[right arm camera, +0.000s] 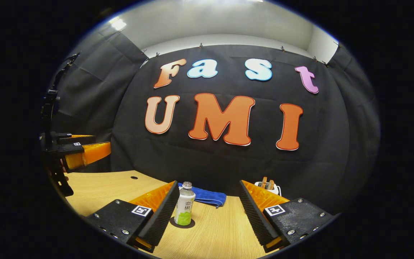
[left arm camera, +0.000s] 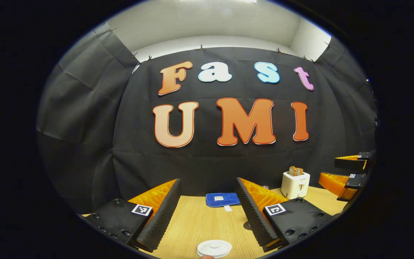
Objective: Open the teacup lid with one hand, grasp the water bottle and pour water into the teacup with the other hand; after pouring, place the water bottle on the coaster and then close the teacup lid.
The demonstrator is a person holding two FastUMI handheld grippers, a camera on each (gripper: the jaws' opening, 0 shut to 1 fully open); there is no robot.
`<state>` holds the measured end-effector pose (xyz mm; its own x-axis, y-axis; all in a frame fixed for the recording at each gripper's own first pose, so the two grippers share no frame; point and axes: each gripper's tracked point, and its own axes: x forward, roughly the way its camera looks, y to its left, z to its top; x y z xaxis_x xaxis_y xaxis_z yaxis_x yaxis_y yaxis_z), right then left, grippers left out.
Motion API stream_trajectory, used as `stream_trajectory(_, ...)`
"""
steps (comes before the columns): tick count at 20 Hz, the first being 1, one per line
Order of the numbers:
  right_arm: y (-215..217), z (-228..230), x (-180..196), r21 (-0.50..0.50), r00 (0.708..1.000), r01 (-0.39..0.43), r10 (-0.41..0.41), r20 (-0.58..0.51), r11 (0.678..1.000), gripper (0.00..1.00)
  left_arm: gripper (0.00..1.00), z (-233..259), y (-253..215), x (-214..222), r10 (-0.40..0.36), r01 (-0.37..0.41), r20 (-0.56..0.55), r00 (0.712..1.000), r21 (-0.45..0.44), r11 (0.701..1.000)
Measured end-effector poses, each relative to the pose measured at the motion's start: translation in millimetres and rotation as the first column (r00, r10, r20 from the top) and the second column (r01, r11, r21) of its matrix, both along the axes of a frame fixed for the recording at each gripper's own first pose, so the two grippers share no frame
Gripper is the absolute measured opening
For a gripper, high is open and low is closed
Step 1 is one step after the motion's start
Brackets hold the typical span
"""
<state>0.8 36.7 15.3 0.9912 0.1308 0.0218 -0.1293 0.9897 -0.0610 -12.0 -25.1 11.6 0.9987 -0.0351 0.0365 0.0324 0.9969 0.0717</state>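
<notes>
In the left gripper view a white round teacup lid with a knob lies at the bottom edge, low between my left gripper's open fingers; the cup under it is hidden. In the right gripper view a small water bottle with a green-and-white label stands upright on a dark round coaster. It is just inside the left finger of my right gripper, which is open and not pressing on it. Each gripper also appears, raised above the table, at the edge of the other's view: right gripper, left gripper.
A folded blue cloth lies at the back of the wooden table against the black wall. A white toaster with bread in it stands at the back right, partly hidden in the right gripper view. A small hole marks the tabletop.
</notes>
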Motion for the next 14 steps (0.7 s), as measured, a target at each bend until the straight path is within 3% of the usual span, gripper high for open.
stream_trajectory(14,6.6,-10.5,0.7,-0.006,1.000,-0.003,0.003,-0.016,1.000,0.99,0.95,-7.4,-0.8,4.4,-0.007,0.007,-0.002,1.000,0.006,1.000)
